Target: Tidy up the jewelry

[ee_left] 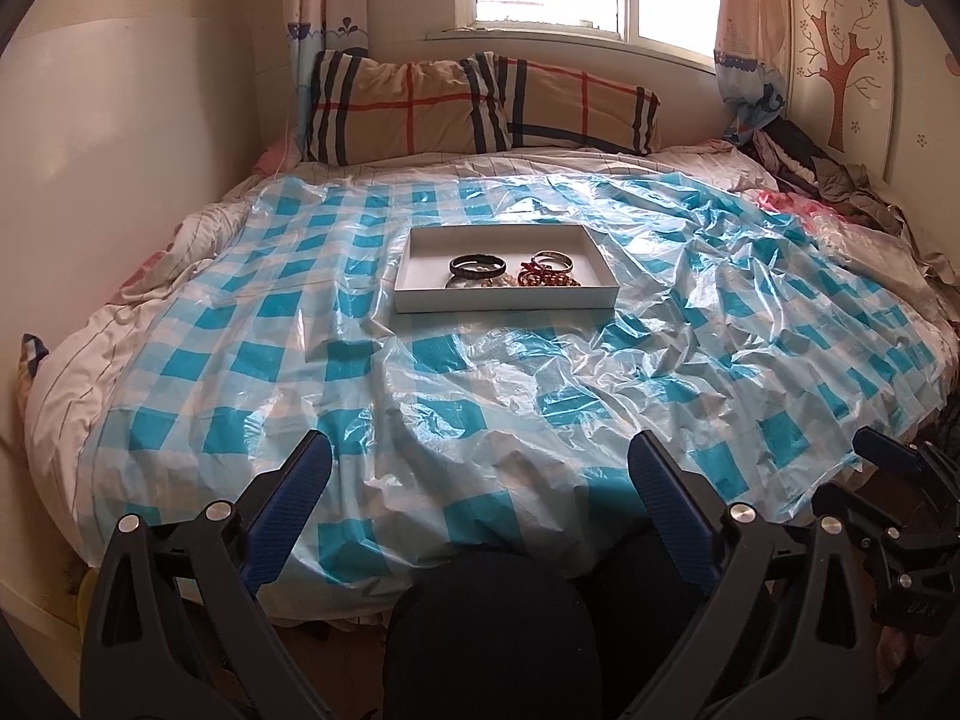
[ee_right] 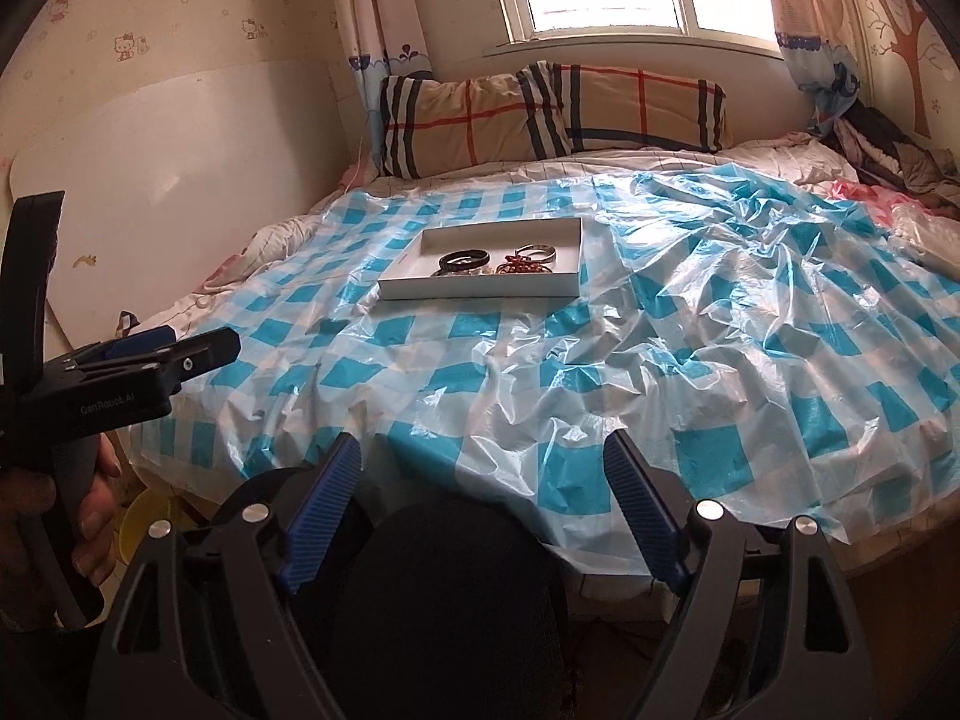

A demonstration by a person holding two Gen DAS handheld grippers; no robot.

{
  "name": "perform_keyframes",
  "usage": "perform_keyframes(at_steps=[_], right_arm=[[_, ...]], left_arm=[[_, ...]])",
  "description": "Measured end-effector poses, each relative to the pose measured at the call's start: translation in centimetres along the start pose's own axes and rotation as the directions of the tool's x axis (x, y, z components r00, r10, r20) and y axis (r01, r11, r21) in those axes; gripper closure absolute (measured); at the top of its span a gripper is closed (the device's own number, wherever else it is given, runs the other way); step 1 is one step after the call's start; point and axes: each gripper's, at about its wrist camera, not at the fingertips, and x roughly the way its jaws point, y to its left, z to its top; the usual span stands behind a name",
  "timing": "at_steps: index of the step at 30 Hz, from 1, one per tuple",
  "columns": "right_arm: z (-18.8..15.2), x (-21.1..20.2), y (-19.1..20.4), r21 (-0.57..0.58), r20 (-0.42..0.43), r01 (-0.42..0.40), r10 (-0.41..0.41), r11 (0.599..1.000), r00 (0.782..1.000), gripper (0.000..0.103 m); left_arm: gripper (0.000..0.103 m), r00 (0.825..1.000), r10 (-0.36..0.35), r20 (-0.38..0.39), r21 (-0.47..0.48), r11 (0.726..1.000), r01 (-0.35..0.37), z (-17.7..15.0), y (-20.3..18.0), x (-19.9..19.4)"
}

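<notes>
A shallow white tray [ee_left: 504, 300] [ee_right: 480, 287] lies in the middle of the bed on a blue-and-white checked plastic sheet [ee_left: 540, 396]. In it are a black bangle [ee_left: 477, 267] [ee_right: 462, 258], a silver bangle [ee_left: 552, 260] [ee_right: 537, 252], red beads [ee_left: 543, 279] [ee_right: 522, 267] and some smaller pale pieces. My left gripper [ee_left: 480, 441] hovers over the bed's near edge, open and empty, far short of the tray. My right gripper [ee_right: 485, 441] is beside it, jaws wide apart with nothing between them. A hand [ee_right: 90, 504] holds the left gripper's handle.
Two plaid pillows [ee_left: 408, 108] lean under the window at the head of the bed. A heap of clothes [ee_left: 828, 174] fills the far right corner. A white board [ee_right: 180, 180] stands against the left wall. The sheet is crumpled, most on the right.
</notes>
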Motion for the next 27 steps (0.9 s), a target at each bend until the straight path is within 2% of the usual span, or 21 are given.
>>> perform_keyframes(at_steps=[6,12,19,27], right_arm=[[0.0,-3.2,-0.1,-0.045,0.087,0.054,-0.050,0.997,0.995,0.019],[-1.3,-4.7,0.3,-0.023,0.089,0.041,-0.039,0.999,0.995,0.016],[-3.2,-4.8,1.3,0.005,0.055,-0.001,0.001,1.000,0.998,0.015],[-3.5,-5.1,1.7,0.003,0.059,-0.006,0.006,1.000,0.998,0.015]], left_arm=[[0.008,0.996,0.035,0.081,-0.014,0.999,-0.034,0.1,0.8,-2.7],[0.008,0.992,0.002,0.125,-0.027,1.000,0.002,-0.4,0.8,-4.9],[0.008,0.992,0.001,0.128,-0.025,1.000,0.002,-1.1,0.5,-5.3],[0.008,0.994,-0.009,0.105,0.006,1.000,0.009,-2.2,-0.2,-5.9]])
